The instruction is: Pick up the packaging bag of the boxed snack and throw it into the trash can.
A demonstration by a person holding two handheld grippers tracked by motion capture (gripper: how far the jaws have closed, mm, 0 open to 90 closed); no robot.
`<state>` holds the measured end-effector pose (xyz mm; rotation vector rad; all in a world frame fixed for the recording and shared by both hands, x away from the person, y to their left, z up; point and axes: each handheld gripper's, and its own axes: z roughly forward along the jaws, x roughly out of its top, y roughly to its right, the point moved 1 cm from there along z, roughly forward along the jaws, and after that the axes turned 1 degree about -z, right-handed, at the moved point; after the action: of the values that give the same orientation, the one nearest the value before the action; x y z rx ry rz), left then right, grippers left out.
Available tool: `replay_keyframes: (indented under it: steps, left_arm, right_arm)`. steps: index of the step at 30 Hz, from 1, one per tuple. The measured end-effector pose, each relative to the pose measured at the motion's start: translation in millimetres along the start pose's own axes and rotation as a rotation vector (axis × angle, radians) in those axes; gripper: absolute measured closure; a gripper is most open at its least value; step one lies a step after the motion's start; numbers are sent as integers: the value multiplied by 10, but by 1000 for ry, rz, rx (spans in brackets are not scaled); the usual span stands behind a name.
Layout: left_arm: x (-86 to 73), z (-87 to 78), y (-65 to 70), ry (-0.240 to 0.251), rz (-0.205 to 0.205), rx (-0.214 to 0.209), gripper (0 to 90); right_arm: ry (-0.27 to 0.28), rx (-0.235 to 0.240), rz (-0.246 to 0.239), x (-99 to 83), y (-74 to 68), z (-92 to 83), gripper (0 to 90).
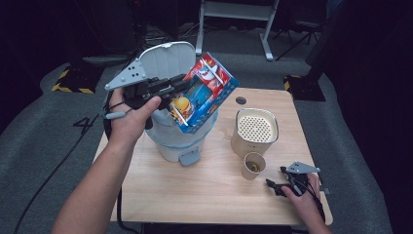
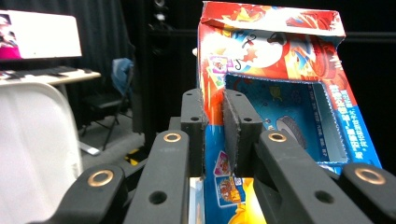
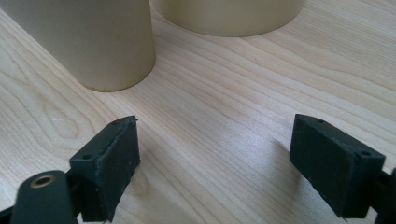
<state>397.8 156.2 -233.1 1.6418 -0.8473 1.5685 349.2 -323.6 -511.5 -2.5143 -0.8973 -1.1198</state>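
A colourful cardboard carton (image 1: 208, 90) in red and blue, with a cut-out window, hangs tilted over the white pedal bin (image 1: 178, 144), whose lid (image 1: 165, 58) stands up. My left gripper (image 1: 179, 88) is shut on the carton's side wall; in the left gripper view the pads pinch the cardboard edge (image 2: 214, 126) and the carton (image 2: 289, 93) rises beyond them. My right gripper (image 1: 276, 177) rests low over the table's front right, open with nothing between its jaws (image 3: 219, 135).
A beige canister (image 1: 255, 131) with a perforated top stands right of the bin. A small paper cup (image 1: 253, 165) sits in front of it, close to my right gripper (image 3: 93, 42). The wooden table (image 1: 204, 195) has bare room at the front.
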Motion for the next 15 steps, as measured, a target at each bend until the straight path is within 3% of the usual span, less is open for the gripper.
replay_keyframes:
  steps: [13, 15]
  left_arm:
    - [158, 9, -262, 60, 1, 147, 792]
    - [170, 36, -300, 61, 27, 191, 793]
  right_arm:
    - [0, 0, 0, 0, 0, 0, 161]
    - [0, 0, 0, 0, 0, 0, 161]
